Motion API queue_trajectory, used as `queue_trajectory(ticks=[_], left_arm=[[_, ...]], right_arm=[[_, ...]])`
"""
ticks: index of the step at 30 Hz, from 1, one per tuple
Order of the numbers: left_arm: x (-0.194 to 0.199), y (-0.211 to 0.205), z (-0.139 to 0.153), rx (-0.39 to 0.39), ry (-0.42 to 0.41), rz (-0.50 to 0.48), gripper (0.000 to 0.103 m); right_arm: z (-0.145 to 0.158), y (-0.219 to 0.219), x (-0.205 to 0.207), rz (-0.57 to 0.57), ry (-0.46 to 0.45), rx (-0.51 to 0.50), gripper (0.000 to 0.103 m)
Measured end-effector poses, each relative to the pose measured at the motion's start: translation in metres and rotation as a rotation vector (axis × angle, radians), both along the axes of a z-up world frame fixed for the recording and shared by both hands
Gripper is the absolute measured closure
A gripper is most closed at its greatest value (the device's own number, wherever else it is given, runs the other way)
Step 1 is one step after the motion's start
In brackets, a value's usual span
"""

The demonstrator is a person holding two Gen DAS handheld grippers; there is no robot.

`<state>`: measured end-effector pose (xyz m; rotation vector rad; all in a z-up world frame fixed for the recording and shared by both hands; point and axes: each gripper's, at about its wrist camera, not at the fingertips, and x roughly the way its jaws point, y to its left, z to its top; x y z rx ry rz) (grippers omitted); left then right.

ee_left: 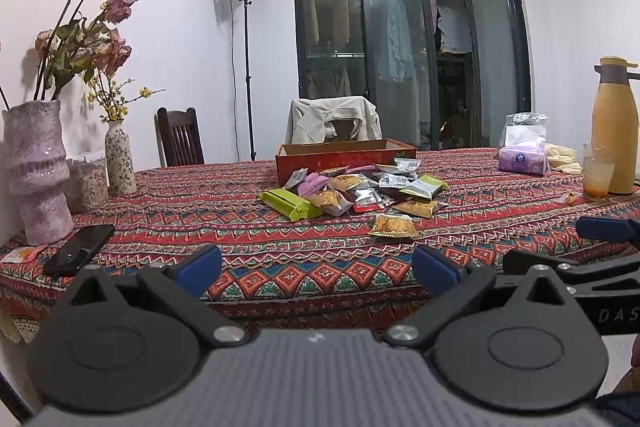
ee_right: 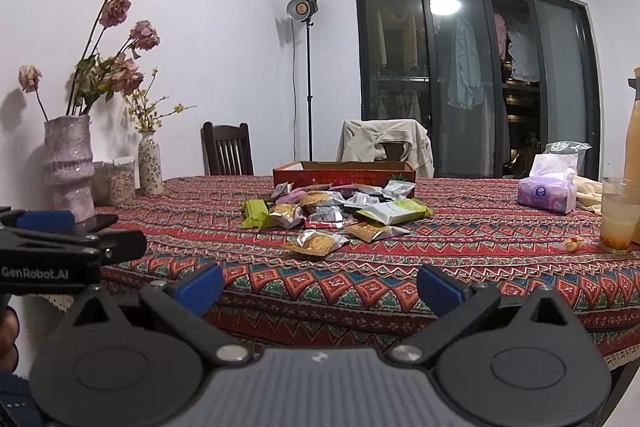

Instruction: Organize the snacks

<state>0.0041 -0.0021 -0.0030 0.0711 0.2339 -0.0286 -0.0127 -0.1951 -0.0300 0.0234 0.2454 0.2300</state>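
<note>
Snack packets [ee_left: 352, 193] heaped before cardboard box [ee_left: 344, 157], ahead of both grippers; jaws wide, empty; neither clearly nearer.

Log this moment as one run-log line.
phase: pre-grasp | left gripper: open, empty | right gripper: open, empty | snack pile: loose on tablecloth, before cardboard box | nothing boxed visibly

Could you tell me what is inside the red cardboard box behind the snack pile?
Only the far inner wall of the red cardboard box shows, plain brown. Its front wall hides the floor, so any contents cannot be seen. The snack pile lies outside, in front.
</note>
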Motion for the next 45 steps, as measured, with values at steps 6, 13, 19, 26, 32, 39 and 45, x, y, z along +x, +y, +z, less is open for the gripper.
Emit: queue_trajectory(ticks=[6, 13, 19, 26, 32, 39, 45], left_arm=[[-0.001, 0.0, 0.001, 0.002, -0.005, 0.001, 0.0], [0.0, -0.001, 0.0, 0.004, -0.002, 0.001, 0.0], [-0.002, -0.003, -0.002, 0.013, -0.003, -0.002, 0.0], [-0.002, -0.003, -0.001, 0.016, 0.002, -0.005, 0.0], [-0.002, -0.002, -0.001, 0.018, 0.004, -0.005, 0.0], [0.002, -0.001, -0.004, 0.015, 0.014, -0.009, 0.0], [0.013, 0.009, -0.011, 0.035, 0.03, 0.003, 0.0]], right_arm=[[0.001, 0.001, 0.0, 0.002, -0.005, 0.002, 0.0], [0.0, -0.001, -0.001, -0.003, -0.006, 0.008, 0.0], [-0.001, -0.001, -0.001, 0.001, 0.0, 0.009, 0.0], [-0.003, -0.001, 0.0, 0.003, 0.005, 0.009, 0.0], [-0.003, -0.001, -0.001, 0.006, 0.005, 0.008, 0.0], [-0.003, 0.0, 0.0, 0.012, 0.006, 0.008, 0.0], [-0.004, -0.001, 0.012, 0.007, 0.006, 0.019, 0.0]])
